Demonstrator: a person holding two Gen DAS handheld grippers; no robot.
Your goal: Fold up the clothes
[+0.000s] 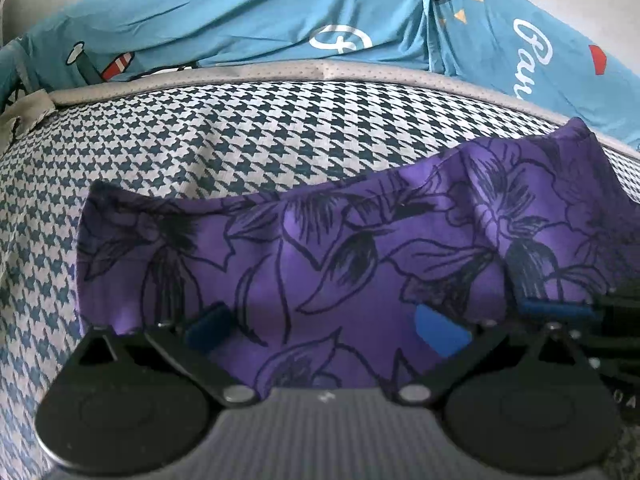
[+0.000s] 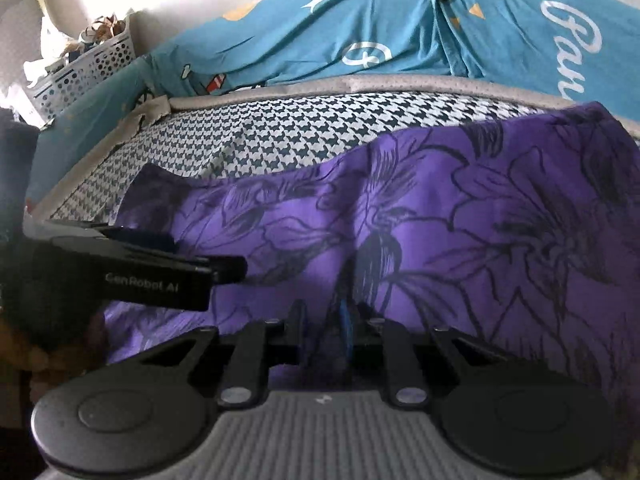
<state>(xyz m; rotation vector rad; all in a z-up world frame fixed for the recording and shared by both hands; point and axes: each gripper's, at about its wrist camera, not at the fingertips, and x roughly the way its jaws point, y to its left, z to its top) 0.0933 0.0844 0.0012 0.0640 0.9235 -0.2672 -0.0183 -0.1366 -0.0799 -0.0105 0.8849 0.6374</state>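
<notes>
Right hand-held gripper [image 2: 326, 332] on purple garment [image 2: 460, 240].

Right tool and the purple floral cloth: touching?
Touching. The right wrist view shows the right tool with its jaws nearly closed and a bunched fold of the purple floral cloth pinched between them.

Dim daylight, blown-out corner, fisheye bending

Garment [image 1: 320, 248] on mattress [image 1: 200, 140]; quilt [image 1: 280, 20] behind.
</notes>
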